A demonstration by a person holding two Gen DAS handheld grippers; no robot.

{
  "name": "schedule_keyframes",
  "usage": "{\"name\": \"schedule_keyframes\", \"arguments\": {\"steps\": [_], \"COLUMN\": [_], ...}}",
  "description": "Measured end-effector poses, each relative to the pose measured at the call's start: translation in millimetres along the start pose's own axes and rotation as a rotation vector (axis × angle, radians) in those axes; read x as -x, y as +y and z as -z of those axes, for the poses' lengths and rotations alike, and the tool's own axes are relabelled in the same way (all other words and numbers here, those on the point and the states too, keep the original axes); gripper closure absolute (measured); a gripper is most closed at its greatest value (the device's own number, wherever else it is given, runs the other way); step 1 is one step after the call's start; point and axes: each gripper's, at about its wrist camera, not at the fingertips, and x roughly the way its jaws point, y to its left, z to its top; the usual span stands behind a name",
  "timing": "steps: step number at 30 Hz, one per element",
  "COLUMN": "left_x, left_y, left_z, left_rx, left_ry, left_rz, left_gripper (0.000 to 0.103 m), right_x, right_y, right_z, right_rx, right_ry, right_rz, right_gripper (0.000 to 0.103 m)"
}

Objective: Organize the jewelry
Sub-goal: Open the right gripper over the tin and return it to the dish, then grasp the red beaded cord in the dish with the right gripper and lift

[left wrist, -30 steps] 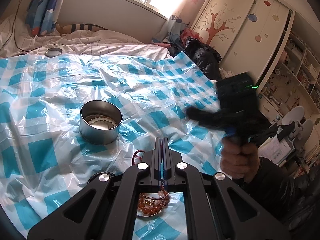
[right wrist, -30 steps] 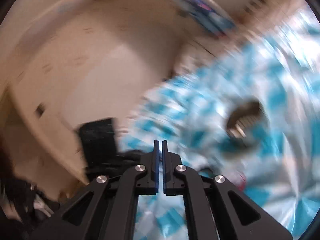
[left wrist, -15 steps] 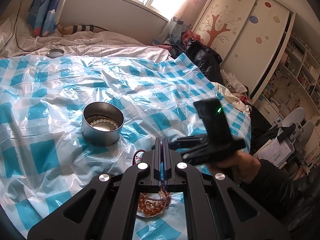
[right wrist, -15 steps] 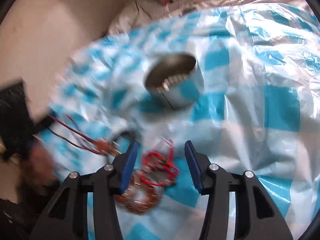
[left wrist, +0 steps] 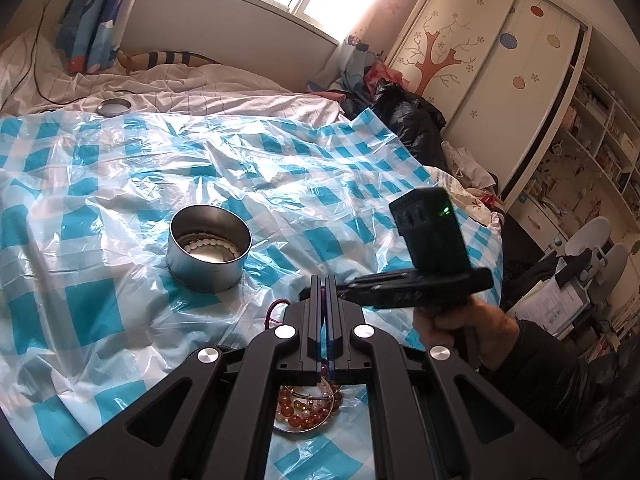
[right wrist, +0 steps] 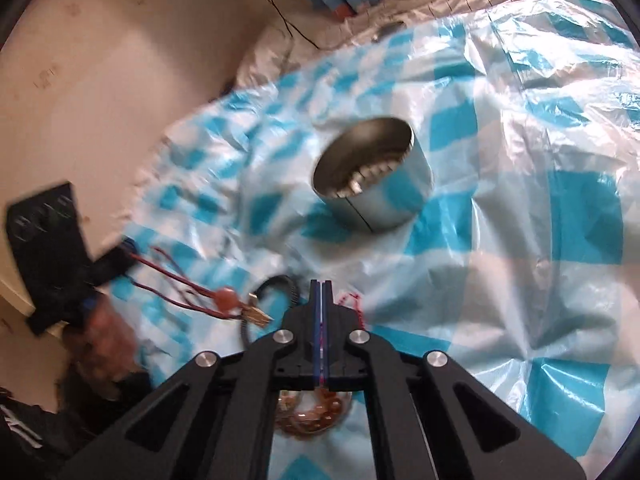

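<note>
The jewelry lies at the near edge of a bed covered by a checked plastic sheet [left wrist: 100, 312], with an open tin [left wrist: 208, 268] a little farther off that already holds a white bead bracelet [left wrist: 208, 246]. The right gripper [right wrist: 322, 284] has just been closing, and its fingers now stand together with a thin red streak between the pads, so they appear clamped on the red braided cord [right wrist: 352, 304] that curls out just right of the tips. The left gripper [left wrist: 325, 280] is also pressed together, pinching a dark red cord [right wrist: 168, 268] that runs to an orange bead [right wrist: 226, 296] and a gold tag [right wrist: 256, 314]. These cords are light, limp and likely to snag each other or the black loop [right wrist: 276, 284] beside them; a pinch on bare cord, away from bead and tag, should hold best. The amber beads [left wrist: 308, 408] are smooth and probably slippery. Both gripper bodies hide most of that pile. Blur on the left of the right wrist view leaves it unclear whether the cords are separate pieces.
</note>
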Motion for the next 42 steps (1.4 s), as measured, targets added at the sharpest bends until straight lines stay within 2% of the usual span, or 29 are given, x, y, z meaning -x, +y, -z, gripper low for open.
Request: {"name": "schedule_keyframes", "arguments": {"steps": [3, 6, 11, 15, 18, 23, 25, 28, 30, 34, 35, 36, 37, 38, 40, 42], "left_x": [-1, -1, -2, -1, -1, -1, -1, -1, -2, -2, -2, -2, -2, -2, -2, -3], "left_y": [0, -1, -1, -1, -1, 0, -1, -1, 0, 0, 0, 0, 0, 0, 0, 0], "left_z": [0, 0, 0, 0, 0, 0, 0, 0, 1, 1, 1, 1, 1, 1, 1, 1], "left_rx": [0.0, -0.001, -0.001, 0.002, 0.004, 0.004, 0.005, 0.003, 0.002, 0.004, 0.004, 0.003, 0.003, 0.003, 0.004, 0.004], "left_ry": [0.005, 0.007, 0.006, 0.004, 0.002, 0.005, 0.005, 0.006, 0.008, 0.005, 0.006, 0.006, 0.007, 0.006, 0.006, 0.007], "left_rz": [0.0, 0.0, 0.0, -0.001, -0.003, -0.005, -0.006, -0.005, -0.005, -0.004, -0.004, -0.004, -0.005, -0.005, -0.005, -0.007], "left_gripper": [0.101, 0.101, 0.101, 0.101, 0.101, 0.101, 0.101, 0.101, 0.101, 0.101, 0.101, 0.101, 0.101, 0.101, 0.101, 0.101], "right_x": [-16, -37, -52, -39, -21, -3, -3, -19, -34, -48, -47, -44, -39, -35, -32, -32], "right_y": [-6, 1, 0, 5, 2, 0, 4, 2, 0, 1, 3, 5, 11, 18, 21, 15], "right_z": [1, 6, 11, 9, 3, -2, -2, 1, 6, 11, 11, 11, 11, 11, 10, 9], "right_rx": [-0.04, -0.003, 0.029, 0.044, 0.005, -0.019, 0.003, -0.001, -0.019, 0.009, 0.012, 0.019, 0.044, 0.092, 0.118, 0.084], "right_ry": [0.074, 0.136, 0.143, 0.086, 0.019, -0.032, -0.025, 0.055, 0.125, 0.163, 0.161, 0.146, 0.111, 0.081, 0.075, 0.086], "right_rz": [0.046, 0.104, 0.156, 0.1, 0.032, -0.049, -0.012, 0.085, 0.095, 0.151, 0.145, 0.127, 0.132, 0.155, 0.155, 0.153], "right_gripper": [0.102, 0.101, 0.101, 0.103, 0.103, 0.103, 0.103, 0.102, 0.102, 0.102, 0.084, 0.045, 0.031, 0.023, 0.023, 0.024]}}
